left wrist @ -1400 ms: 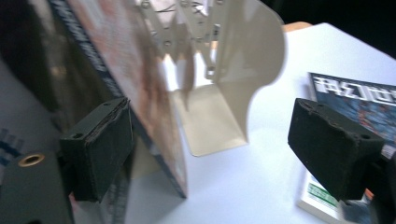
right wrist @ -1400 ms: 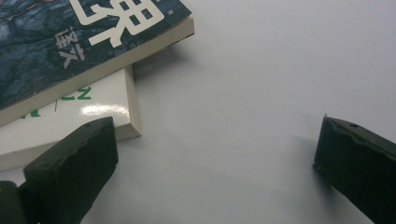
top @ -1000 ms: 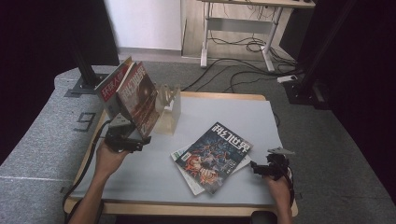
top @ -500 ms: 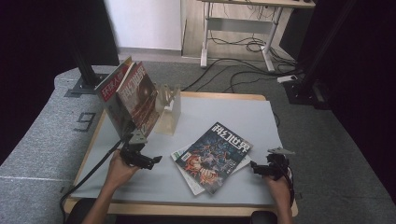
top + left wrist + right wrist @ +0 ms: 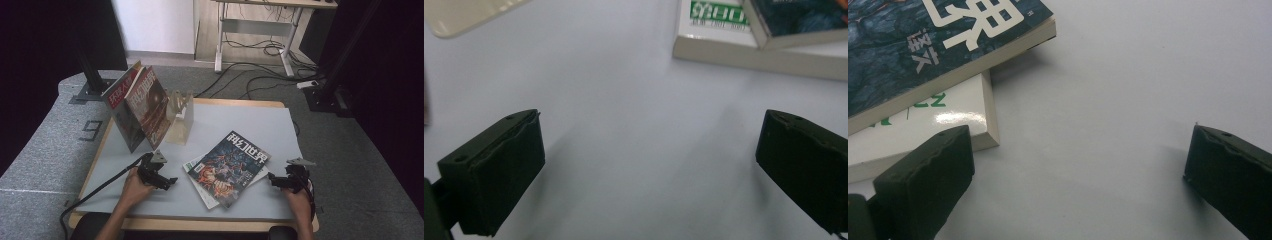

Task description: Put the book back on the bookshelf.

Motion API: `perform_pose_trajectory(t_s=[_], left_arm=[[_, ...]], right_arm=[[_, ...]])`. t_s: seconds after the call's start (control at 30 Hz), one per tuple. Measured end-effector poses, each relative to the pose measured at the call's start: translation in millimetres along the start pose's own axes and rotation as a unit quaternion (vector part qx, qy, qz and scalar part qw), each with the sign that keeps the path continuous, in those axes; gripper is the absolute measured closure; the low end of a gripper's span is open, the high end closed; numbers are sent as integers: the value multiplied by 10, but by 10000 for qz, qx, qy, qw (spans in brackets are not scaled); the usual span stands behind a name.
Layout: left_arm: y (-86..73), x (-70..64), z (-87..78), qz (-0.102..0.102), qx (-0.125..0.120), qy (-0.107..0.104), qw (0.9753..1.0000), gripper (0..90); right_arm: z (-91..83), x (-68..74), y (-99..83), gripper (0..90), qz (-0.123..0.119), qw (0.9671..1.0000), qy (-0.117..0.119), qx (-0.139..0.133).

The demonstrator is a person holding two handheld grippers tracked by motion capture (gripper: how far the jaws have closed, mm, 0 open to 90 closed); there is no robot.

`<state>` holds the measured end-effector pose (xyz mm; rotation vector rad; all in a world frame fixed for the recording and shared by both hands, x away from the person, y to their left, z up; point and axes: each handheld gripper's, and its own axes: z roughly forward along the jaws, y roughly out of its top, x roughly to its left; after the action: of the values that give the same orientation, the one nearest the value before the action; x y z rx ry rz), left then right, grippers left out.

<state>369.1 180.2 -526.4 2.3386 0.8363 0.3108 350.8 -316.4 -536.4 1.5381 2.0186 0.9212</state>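
— Hovering with both tools empty: my left gripper (image 5: 170, 181) hangs at about eight o'clock on the pale grey table top (image 5: 240, 125), its jaws spread wide over bare surface, and my right gripper (image 5: 272, 178) sits at four o'clock, jaws just as wide apart.

— How far along are you?

— Part way, I'd judge. Two glossy magazines with red and dark covers (image 5: 137, 107) already stand leaning at ten o'clock against the clear plastic stand (image 5: 181, 116). Left to shelve: the dark blue magazine with large white characters (image 5: 231, 167) and the white-covered magazine under it (image 5: 197, 167), stacked flat between my grippers.

— Which way does the blue one lie?

— Its long axis runs from seven o'clock to one o'clock, title end pointing to one.
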Motion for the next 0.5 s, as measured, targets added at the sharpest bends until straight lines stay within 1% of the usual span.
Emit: perform_pose_trajectory(t_s=[0.07,0.13,0.5], left_arm=[[-21,6,7,-53,-90,-34,9999,0],[-33,3,9,-44,-136,-28,9999,0],[-37,5,12,-56,-146,-35,9999,0]], right_arm=[[0,0,0,0,0,10000,0,1],[0,-1,0,0,1,10000,2,1],[2,-2,2,0,4,10000,8,11]])
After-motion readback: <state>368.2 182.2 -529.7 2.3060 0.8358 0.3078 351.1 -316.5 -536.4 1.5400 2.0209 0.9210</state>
